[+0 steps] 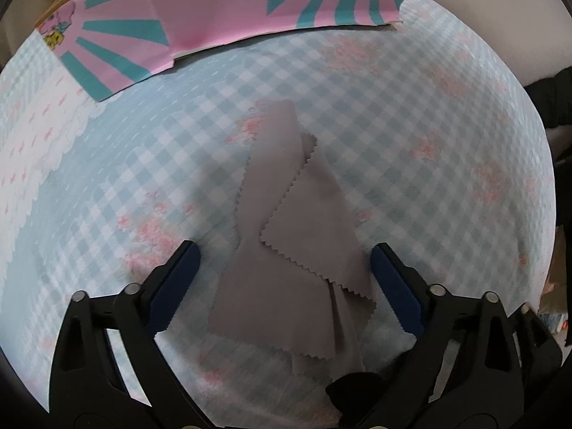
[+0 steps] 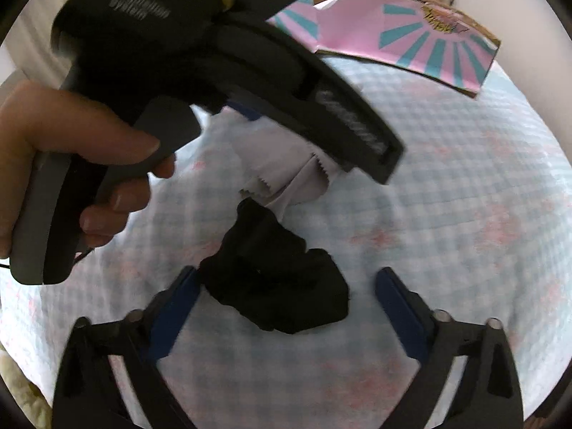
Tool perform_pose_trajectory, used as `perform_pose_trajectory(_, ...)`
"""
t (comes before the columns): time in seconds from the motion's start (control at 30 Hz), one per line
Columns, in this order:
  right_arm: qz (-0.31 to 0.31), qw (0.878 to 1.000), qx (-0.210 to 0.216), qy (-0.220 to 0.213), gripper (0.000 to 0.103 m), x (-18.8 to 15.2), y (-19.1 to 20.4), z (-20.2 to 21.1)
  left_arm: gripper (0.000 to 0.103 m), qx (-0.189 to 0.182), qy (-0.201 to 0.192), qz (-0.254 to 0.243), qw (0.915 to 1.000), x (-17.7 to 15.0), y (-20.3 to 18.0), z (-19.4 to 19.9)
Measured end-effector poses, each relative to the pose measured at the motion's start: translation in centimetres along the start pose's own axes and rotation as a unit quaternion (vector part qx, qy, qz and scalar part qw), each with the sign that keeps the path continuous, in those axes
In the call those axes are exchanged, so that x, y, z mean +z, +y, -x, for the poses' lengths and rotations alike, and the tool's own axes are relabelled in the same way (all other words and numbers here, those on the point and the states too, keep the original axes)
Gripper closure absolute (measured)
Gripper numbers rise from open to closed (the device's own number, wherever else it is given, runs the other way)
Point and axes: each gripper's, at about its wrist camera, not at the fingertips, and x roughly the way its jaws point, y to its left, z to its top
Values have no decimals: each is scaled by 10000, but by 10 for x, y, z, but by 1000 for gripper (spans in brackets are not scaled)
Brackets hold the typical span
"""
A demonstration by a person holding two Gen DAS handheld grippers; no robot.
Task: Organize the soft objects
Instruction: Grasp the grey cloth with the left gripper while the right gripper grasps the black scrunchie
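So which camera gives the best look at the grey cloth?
The left wrist view: the grey cloth lies nearly whole, zigzag edges clear, between the open left gripper. The right wrist view shows only a strip; the other gripper's body hides most.

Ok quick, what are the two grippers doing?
Left gripper: open, straddling the grey cloth.
Right gripper: open around the black cloth.

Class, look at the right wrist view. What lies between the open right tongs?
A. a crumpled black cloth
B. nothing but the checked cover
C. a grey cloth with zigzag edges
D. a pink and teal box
A: the black cloth lies bunched between the right tongs, whose jaws stand apart and do not pinch it.
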Motion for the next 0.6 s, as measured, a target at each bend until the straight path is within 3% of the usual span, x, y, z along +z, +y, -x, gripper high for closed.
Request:
perform_pose_trajectory(0.13,133,9999,-31,-7,36,-1,5,-5,27,133,-67,-139,9998,1,-9,-1)
perform_pose_trajectory(0.23,106,9999,-3,-31,52,0,5,-4,53,114,-139,-128,9998,2,-10,3)
perform_pose_trajectory(0.3,91,10000,-31,-27,60,0,5,-4,77,63,-156,-89,9998,9,-8,6)
perform_pose_trajectory(0.37,19,10000,-56,-23,73,1,3,-4,90,-49,-158,-37,9999,11,-5,7)
perform_pose_trajectory(0.47,-91,9999,-83,-9,82,4,0,-6,93,-70,-171,-25,9998,13,-3,7)
perform_pose_trajectory(0.6,-142,9999,-89,4,85,6,-2,-5,95,-105,-198,15,9997,13,-4,11)
